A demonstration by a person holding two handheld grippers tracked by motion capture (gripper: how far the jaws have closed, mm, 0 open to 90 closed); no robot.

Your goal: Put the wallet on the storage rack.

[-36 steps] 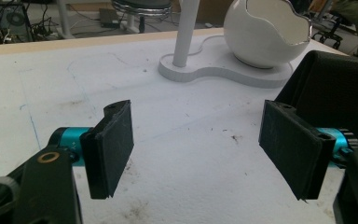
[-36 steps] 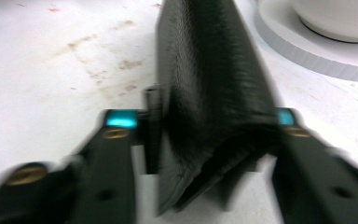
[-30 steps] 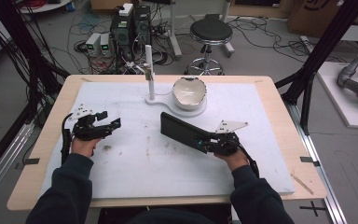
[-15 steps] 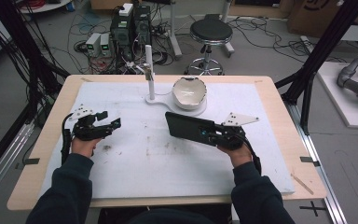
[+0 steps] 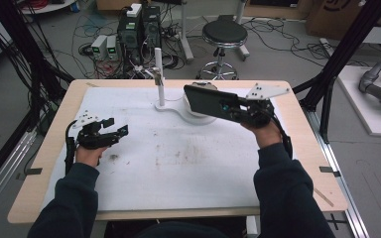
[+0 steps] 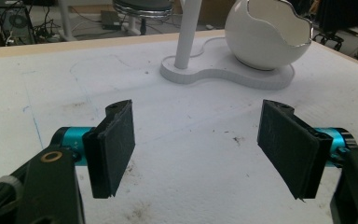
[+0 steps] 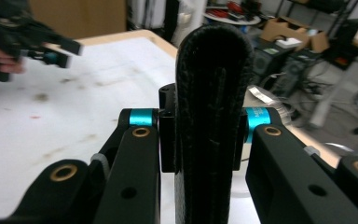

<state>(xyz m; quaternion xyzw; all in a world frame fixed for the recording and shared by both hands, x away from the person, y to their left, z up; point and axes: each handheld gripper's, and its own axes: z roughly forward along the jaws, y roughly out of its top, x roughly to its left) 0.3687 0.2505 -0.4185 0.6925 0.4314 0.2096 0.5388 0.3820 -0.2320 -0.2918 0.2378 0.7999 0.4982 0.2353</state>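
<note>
A flat black leather-like case [image 5: 207,100] hangs in the air with my right gripper [image 5: 232,109] shut on its near end. It points left and hides most of the white egg-shaped bowl [image 5: 204,119] below it. In the right gripper view the case [image 7: 213,93] stands edge-on between both pads of that gripper [image 7: 200,128]. My left gripper [image 5: 117,127] rests low over the white mat at the left, jaws wide open with nothing between them. The left gripper view has the same gripper [image 6: 198,144] facing the bowl [image 6: 265,35] and its white post [image 6: 189,28].
The bowl and post share a flat white base [image 5: 171,106] at the far middle of the white mat [image 5: 178,163]. The wooden table edge [image 5: 178,214] runs along the front. Behind the table are a stool [image 5: 223,34], computer boxes [image 5: 139,29] and cables on the floor.
My right gripper has risen with the black case and shifted away and to the right, so the case now hangs over the white bowl. The left gripper has stayed put.
</note>
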